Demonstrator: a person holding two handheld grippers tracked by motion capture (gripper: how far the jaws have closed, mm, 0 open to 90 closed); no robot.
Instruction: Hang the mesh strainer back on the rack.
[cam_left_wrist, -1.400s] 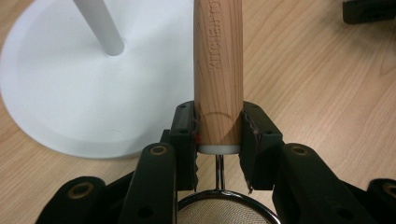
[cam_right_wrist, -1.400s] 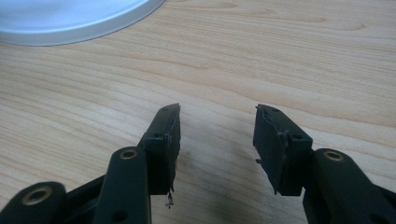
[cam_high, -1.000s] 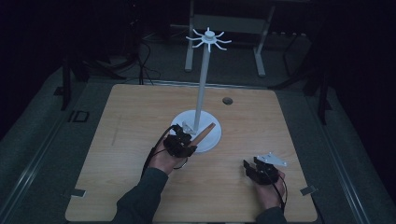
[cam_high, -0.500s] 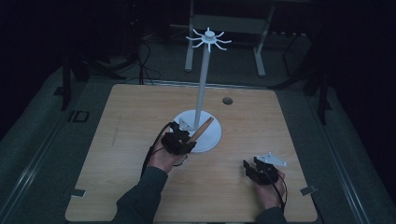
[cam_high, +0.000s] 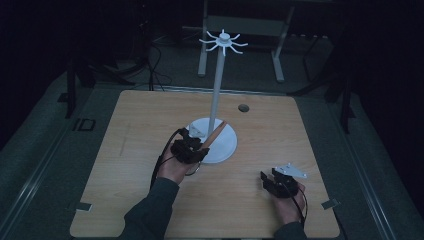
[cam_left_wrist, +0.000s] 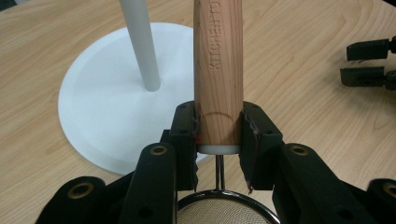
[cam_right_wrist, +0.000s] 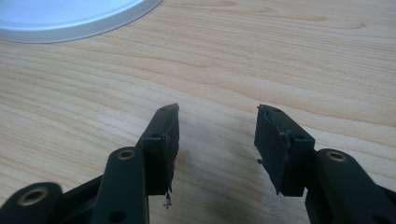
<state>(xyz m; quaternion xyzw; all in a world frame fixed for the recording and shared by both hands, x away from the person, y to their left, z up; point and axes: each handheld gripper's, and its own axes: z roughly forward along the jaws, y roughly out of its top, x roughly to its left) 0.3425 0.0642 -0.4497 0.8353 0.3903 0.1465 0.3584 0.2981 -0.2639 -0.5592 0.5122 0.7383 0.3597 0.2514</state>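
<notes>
Left tool (cam_left_wrist: 218, 128) clamped; right tool (cam_right_wrist: 217, 140) gapes.

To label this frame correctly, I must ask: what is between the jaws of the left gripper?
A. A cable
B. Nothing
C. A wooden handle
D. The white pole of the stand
C: the left gripper is shut on the wooden handle, beside the white stand.

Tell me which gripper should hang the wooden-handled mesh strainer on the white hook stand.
Left. The left gripper is shut on the wooden-handled mesh strainer, beside the white hook stand. The right gripper sits open and empty on the wooden table, farther off.
</notes>
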